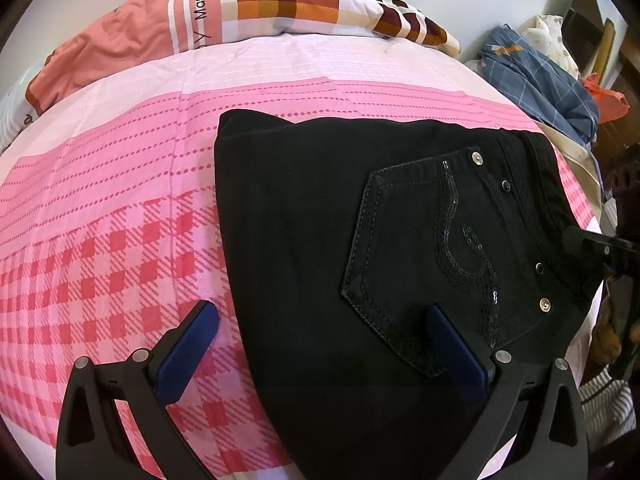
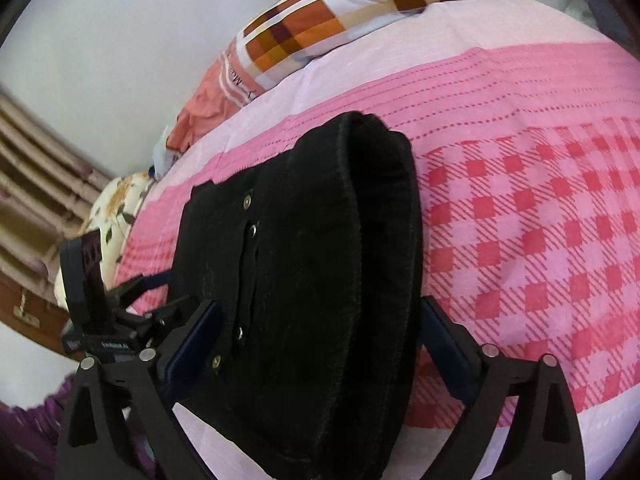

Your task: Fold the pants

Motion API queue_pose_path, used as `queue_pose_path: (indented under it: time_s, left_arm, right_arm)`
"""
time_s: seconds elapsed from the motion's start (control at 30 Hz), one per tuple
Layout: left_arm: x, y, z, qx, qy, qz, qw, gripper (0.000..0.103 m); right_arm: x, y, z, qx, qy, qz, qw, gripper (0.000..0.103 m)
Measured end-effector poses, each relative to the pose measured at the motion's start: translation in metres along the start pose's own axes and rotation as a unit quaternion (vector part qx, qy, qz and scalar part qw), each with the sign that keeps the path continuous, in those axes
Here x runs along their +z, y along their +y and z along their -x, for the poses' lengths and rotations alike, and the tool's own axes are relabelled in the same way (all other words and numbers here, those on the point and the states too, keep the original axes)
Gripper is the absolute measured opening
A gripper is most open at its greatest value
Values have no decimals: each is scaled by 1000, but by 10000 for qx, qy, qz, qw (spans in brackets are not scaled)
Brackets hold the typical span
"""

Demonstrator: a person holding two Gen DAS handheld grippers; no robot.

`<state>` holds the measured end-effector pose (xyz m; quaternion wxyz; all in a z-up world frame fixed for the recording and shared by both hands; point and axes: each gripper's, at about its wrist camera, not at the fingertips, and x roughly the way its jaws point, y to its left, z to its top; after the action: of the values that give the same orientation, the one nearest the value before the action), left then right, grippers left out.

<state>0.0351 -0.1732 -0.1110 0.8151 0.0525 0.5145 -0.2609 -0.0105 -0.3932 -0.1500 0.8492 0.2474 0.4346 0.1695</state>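
Note:
Black pants [image 1: 320, 220] lie folded into a compact stack on a pink checked bedsheet [image 1: 100, 220]. A back pocket with sequin trim and metal rivets [image 1: 432, 248] faces up. My left gripper [image 1: 320, 320] is open above the stack's near edge, one blue pad over the sheet, the other over the fabric. In the right wrist view the folded pants [image 2: 304, 280] show their rounded fold edge. My right gripper [image 2: 320, 320] is open, its fingers straddling the stack's near end. The other gripper [image 2: 104, 312] shows at the left there, and a dark tip [image 1: 592, 240] at the right of the left wrist view.
A patchwork duvet and pillow [image 1: 280, 4] lie at the head of the bed. A pile of blue and white laundry [image 1: 540, 68] sits beyond the bed's right side. A floral cloth [image 2: 120, 208] and wooden furniture [image 2: 32, 208] stand at the left of the right wrist view.

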Motion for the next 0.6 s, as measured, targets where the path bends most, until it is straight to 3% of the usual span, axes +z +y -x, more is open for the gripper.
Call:
queue_pose_path:
  time_s: [0.43, 0.6]
  left_arm:
    - [-6, -4, -2, 46, -129, -4, 9999, 103]
    - [-4, -4, -2, -53, -110, -53, 9999, 103]
  right_arm:
    - [5, -2, -2, 121, 161, -175, 9996, 103]
    - [8, 7, -8, -69, 283, 121, 9995, 103]
